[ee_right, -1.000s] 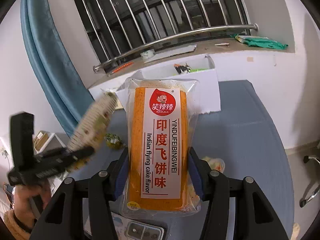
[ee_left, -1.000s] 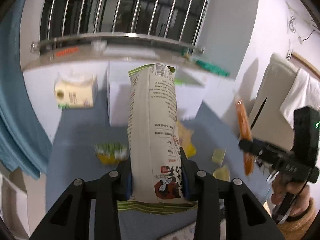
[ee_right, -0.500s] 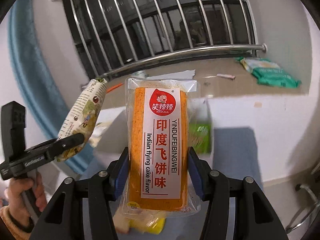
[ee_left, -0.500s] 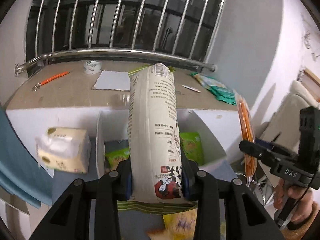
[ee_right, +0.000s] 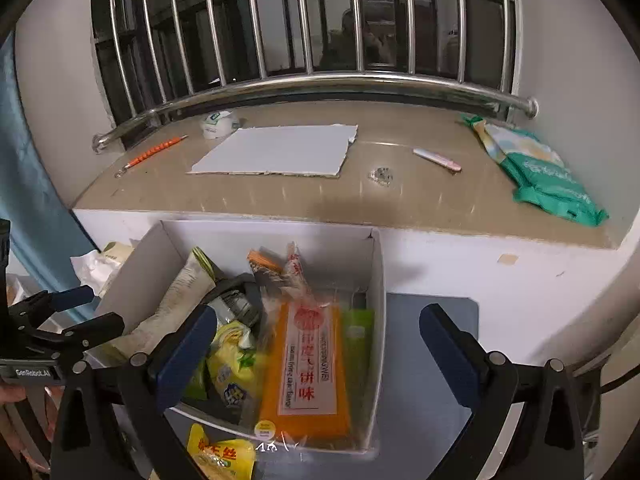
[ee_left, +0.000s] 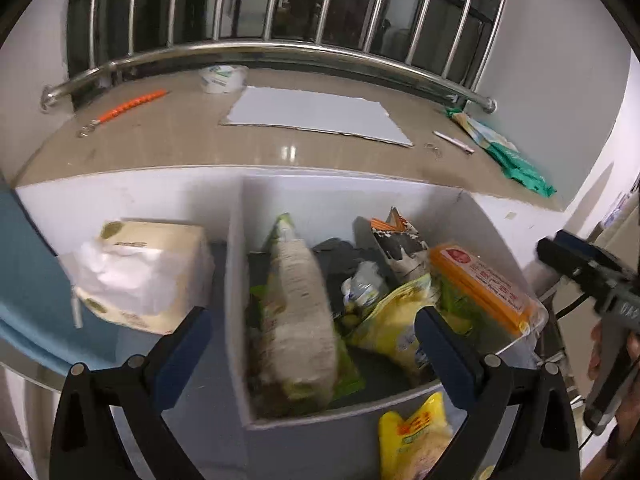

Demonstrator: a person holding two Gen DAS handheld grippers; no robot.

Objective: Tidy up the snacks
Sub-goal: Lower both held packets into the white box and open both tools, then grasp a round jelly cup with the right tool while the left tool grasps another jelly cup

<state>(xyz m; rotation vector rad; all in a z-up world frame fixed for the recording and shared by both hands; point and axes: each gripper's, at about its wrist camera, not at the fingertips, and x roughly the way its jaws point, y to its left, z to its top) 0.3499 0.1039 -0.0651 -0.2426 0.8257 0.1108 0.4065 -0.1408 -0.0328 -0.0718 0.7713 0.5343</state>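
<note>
The white cardboard box (ee_left: 236, 280) sits right in front of both tools and is full of snacks. A long pale paper-look snack bag (ee_left: 298, 320) lies in the box, between and just past the fingers of the left hand-held gripper (ee_left: 310, 344). A flat orange snack pack in clear wrap (ee_right: 306, 368) lies in the box too, between the fingers of the right hand-held gripper (ee_right: 318, 344).

Both hand-held grippers are spread wide and hold nothing. The pale bag looks blurred, so it may be just dropping in.

This looks like the drop-off step, with these two snacks now in the box. One yellow snack bag (ee_left: 414, 436) lies outside the box on the blue table (ee_right: 424, 360), just below the near wall and close to both tools. I think the next move is to pull back, go down to that yellow bag, and pinch it gently, since it is soft and crinkly.

A pack of tissues (ee_left: 140, 276) sits left of the box, beyond the left tool's left finger.
</note>
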